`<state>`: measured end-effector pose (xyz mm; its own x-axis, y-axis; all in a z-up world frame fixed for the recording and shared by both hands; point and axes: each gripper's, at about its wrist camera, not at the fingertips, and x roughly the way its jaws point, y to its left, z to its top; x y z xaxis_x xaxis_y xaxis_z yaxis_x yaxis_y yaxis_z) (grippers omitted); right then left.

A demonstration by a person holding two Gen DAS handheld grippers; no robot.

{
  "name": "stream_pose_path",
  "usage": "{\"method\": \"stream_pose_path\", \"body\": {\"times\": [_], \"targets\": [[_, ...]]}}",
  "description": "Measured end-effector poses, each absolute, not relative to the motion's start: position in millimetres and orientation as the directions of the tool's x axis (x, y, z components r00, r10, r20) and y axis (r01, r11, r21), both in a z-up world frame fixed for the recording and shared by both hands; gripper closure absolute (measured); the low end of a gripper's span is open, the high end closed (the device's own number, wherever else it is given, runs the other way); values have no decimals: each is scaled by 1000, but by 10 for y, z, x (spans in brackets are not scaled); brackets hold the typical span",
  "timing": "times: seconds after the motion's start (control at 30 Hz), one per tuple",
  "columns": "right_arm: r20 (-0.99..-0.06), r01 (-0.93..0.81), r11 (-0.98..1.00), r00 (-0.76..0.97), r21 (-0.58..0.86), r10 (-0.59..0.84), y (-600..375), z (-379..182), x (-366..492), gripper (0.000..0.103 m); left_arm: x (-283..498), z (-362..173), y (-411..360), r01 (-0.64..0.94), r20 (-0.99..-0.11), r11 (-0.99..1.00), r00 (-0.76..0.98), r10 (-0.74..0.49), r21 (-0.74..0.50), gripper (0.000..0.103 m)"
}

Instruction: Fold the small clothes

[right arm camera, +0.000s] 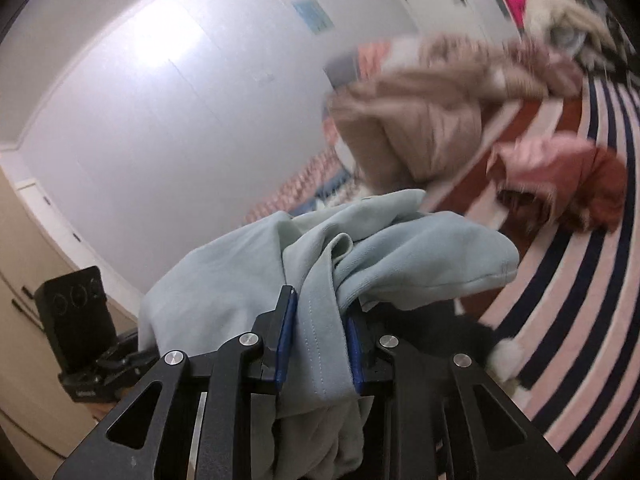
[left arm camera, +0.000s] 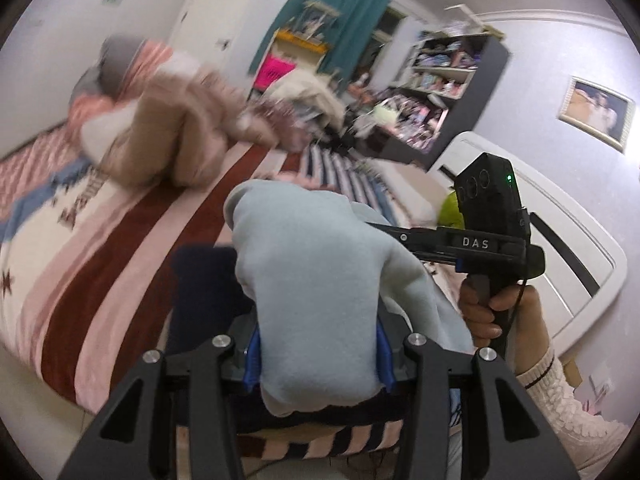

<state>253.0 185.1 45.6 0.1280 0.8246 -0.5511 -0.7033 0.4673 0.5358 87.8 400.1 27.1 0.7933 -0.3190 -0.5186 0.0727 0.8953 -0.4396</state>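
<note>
A light blue garment (left arm camera: 320,304) hangs bunched between both grippers, lifted above the bed. My left gripper (left arm camera: 318,360) is shut on one part of it, with cloth filling the space between its blue pads. My right gripper (right arm camera: 320,344) is shut on a stitched hem of the same garment (right arm camera: 400,248). The right gripper also shows in the left wrist view (left arm camera: 492,240), held by a hand to the right. A dark navy garment (left arm camera: 204,280) lies on the bed below.
The striped pink, red and navy bedspread (left arm camera: 100,240) covers the bed. A beige jacket pile (left arm camera: 180,128) lies further back. A small pink and rust garment (right arm camera: 560,176) lies on the stripes. A white headboard (left arm camera: 560,240) and cluttered shelves (left arm camera: 440,80) stand at right.
</note>
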Motion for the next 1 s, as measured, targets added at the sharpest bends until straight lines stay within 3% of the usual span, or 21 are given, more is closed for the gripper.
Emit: {"method": "stream_pose_path", "body": {"times": [0.17,0.3,0.4,0.47,0.53,1.0], "targets": [[-623,-644,517,80,563,778,1955,-28,2629,82,965,-46,4147,49,-520,861,779,-351,-507,57],[-627,-642,516,70,567,776,1913,-123,2605,79,940,-78,4129,35,-532,878,784,-320,-477,40],[-639,-656,526,86,541,764,1884,-63,2573,66,941,-47,4115,30,-530,888,793,-301,-459,37],[-646,-666,533,101,521,757,1843,-3,2562,49,939,-26,4151,26,-523,889,800,-293,-458,36],[-647,-670,547,129,502,751,1769,63,2560,39,909,16,4161,17,-523,896,807,-275,-444,36],[-604,-708,535,192,461,774,1240,297,2431,37,511,396,3706,-4,-473,951,868,-150,-309,35]]}}
